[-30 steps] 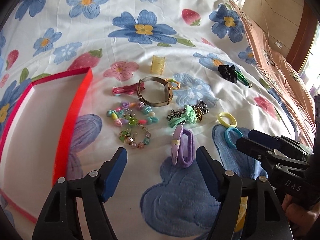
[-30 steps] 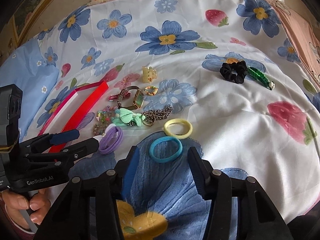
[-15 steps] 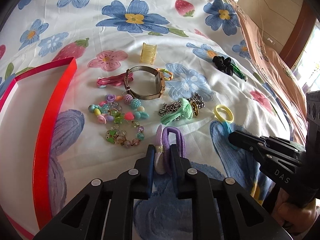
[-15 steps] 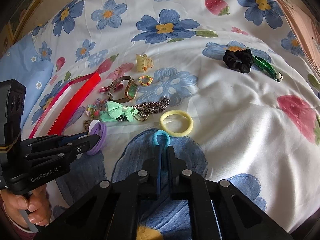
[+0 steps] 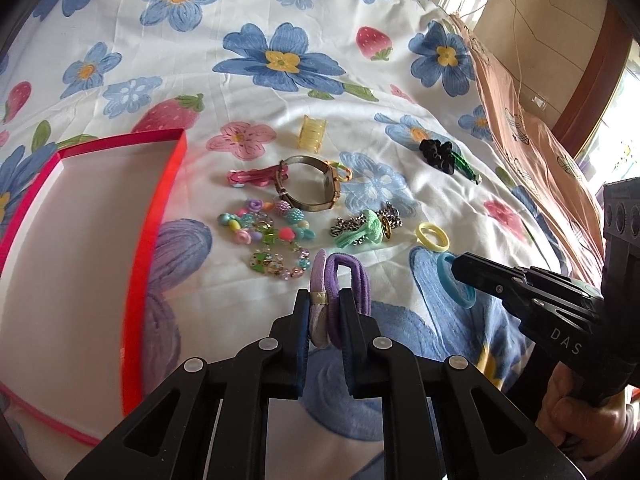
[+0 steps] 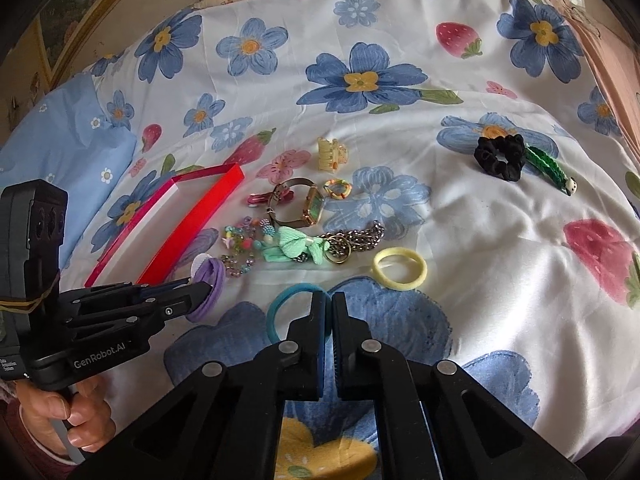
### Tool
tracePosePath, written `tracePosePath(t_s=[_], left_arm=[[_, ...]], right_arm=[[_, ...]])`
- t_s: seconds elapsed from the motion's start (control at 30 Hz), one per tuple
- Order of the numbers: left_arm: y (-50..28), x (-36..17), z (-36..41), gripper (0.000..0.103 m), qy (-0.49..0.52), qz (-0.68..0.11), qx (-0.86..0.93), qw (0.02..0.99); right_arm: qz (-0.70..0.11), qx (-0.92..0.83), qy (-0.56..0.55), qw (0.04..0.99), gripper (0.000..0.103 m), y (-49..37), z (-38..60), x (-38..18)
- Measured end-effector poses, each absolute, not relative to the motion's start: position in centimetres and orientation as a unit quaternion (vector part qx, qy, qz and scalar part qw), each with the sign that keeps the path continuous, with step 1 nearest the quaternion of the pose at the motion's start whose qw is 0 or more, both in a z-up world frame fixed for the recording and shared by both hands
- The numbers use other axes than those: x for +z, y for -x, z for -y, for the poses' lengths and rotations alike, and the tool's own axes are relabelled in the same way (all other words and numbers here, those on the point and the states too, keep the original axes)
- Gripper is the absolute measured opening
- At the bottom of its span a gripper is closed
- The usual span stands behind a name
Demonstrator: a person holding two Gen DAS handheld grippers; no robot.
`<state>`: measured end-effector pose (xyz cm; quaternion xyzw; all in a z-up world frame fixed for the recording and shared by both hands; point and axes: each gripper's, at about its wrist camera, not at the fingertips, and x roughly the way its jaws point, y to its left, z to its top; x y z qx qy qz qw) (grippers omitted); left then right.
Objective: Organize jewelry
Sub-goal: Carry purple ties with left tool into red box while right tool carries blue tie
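My left gripper [image 5: 325,304] is shut on a purple hair tie [image 5: 340,280] and holds it just above the flowered bedsheet; it also shows in the right wrist view [image 6: 208,284]. My right gripper [image 6: 329,312] is shut on a blue hair tie [image 6: 284,304], also seen in the left wrist view [image 5: 456,280]. A red-rimmed box [image 5: 160,216] with a white inside lies open at the left. A yellow hair tie [image 6: 400,266], a watch [image 5: 312,188], a bead bracelet [image 5: 264,232], a chain with a green bow [image 5: 366,228] and a yellow claw clip [image 5: 311,133] lie on the sheet.
A black scrunchie [image 6: 500,156] and a green braided band [image 6: 548,166] lie at the far right. A pink clip [image 5: 252,178] and a small multicoloured ring [image 6: 338,189] sit by the watch. A blue pillow [image 6: 60,152] is at the left, a peach cover [image 5: 532,132] at the right.
Both grippers went from open to shut, the left on the purple tie, the right on the blue tie. Since half a second ago both ties have been lifted slightly off the sheet.
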<state>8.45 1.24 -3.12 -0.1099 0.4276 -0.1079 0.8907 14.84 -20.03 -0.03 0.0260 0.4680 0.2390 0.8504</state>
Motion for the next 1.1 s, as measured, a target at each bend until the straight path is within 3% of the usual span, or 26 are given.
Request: tracePosePath(t_s=[0.5, 1.1], left_arm=[[-3.2, -0.7, -7.4, 0.013, 0.133, -0.404, -0.044, 0.904], [-1.3, -1.6, -16.2, 0.013, 0.162, -0.416, 0.067, 0.892]], right_arm=[[-0.468, 0.326, -0.02, 0.821, 0.002, -13.7, 13.2, 1.2], [-0.481, 0.434, 0.021, 0.762, 0.002, -12.8, 0.1, -0.1]])
